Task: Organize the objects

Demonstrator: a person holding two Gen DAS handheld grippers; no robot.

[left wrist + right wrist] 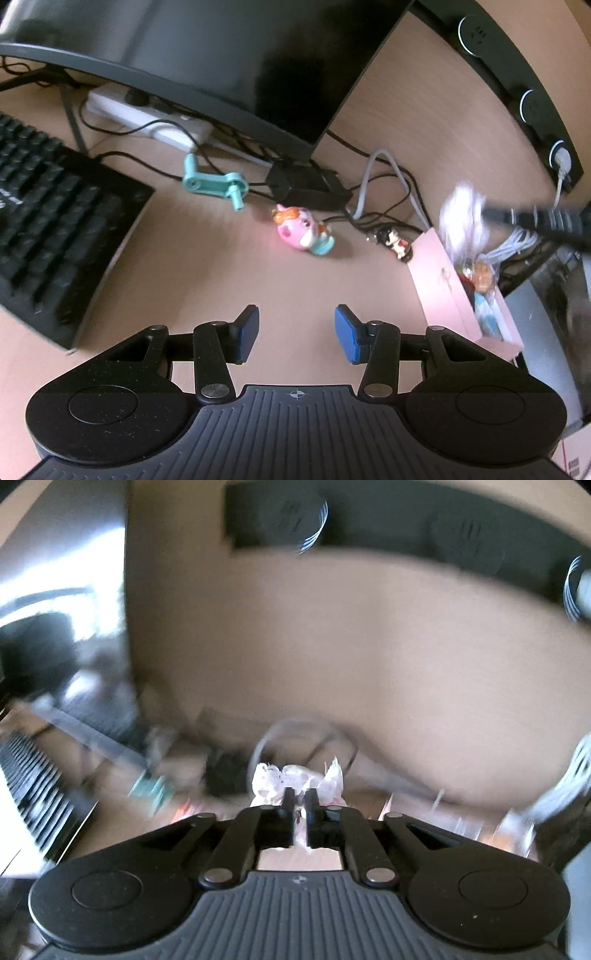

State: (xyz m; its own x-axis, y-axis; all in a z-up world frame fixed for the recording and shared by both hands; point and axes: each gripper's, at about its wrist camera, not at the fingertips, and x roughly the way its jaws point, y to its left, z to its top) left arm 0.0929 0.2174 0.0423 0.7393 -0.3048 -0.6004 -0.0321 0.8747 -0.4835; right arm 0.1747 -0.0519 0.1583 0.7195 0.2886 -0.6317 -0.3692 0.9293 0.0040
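In the left wrist view my left gripper [297, 326] is open over bare desk, with nothing between its blue pads. Ahead of it lie a pink toy figure [299, 230], a small dark-haired figurine [395, 240] and a teal plastic part [214, 181]. A pink box [443, 291] at the right holds several small items. My right gripper [487, 214] reaches in from the right above that box, shut on a crumpled white wad [463, 214]. The blurred right wrist view shows the right gripper [300, 797] with its jaws pinching the white wad [266, 779].
A black keyboard [48, 221] lies at the left and a monitor [221, 55] stands behind. Cables, a white power strip [147, 114] and a black adapter [306, 184] crowd the back. A black socket rail [517, 85] runs along the wall.
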